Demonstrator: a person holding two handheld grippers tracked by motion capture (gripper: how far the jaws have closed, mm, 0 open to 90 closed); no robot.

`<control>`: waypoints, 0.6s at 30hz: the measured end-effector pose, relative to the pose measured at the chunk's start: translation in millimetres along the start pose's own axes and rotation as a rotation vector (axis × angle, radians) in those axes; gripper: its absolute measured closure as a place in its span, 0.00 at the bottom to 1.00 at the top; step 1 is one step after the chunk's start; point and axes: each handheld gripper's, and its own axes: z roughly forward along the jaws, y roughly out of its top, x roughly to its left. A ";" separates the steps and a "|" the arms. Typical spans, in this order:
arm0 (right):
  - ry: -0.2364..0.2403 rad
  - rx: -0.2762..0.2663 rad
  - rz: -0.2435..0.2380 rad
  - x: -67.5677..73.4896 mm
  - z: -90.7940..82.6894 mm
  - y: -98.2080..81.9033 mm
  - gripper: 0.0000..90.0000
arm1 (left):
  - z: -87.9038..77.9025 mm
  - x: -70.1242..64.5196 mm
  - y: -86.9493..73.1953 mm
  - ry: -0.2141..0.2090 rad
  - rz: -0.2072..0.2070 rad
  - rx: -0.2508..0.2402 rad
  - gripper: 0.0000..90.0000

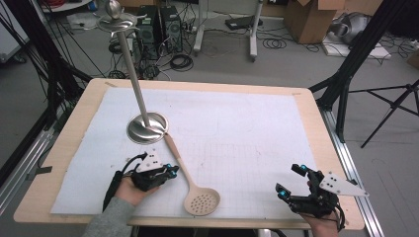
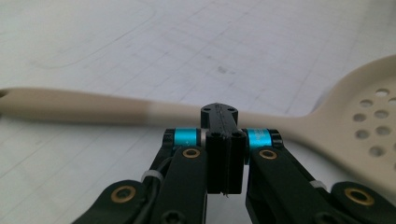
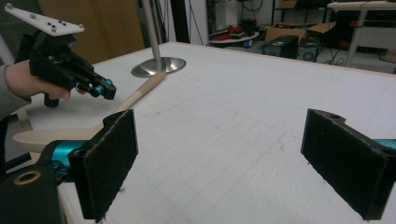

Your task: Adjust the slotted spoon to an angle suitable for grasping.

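- Your left hand-held gripper [image 1: 171, 171] sits near the front edge of the counter [image 1: 74, 128], left of centre; its own view shows the jaws clenched flat together with nothing between them, tips pointing at the slotted spoon [image 1: 190, 180] and just short of its handle.
- That spoon lies flat on the white sheet [image 1: 237, 123] just beside your left hand. Its perforated bowl is toward the front edge, and its handle runs back and to the left until the tip meets the base of the steel stand [image 1: 146, 127].
- The stand rises upright from its round base in the back-left part of the counter, with a small disc and knob at the top.
- Your right hand-held gripper [image 1: 289, 182] waits near the front right corner, well apart from the spoon, jaws released and wide with only bare sheet between the pads [image 3: 109, 161].
- Judged from this, you are on the approach to the spoon, with no pickup begun yet.
- Next move, as I read it: open the left jaws before you close in, straddle the narrow handle around its middle, then clamp. Because the handle lies flat on the sheet, the lower pad must get under its edge, or the spoon may skid toward the stand.
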 end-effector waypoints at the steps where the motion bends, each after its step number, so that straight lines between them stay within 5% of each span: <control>1: 0.001 -0.002 -0.002 0.2 0.6 0.2 0.11 | -1.6 4.2 -2.5 0.012 -0.004 0.006 1.00; 7: 0.003 0.004 0.002 -1.0 2.7 -0.3 0.11 | -2.4 18.4 -6.5 0.045 -0.034 0.018 1.00; 18: 0.005 -0.010 0.003 -2.3 -0.8 1.1 0.11 | 28.4 21.8 10.3 0.054 -0.028 0.102 1.00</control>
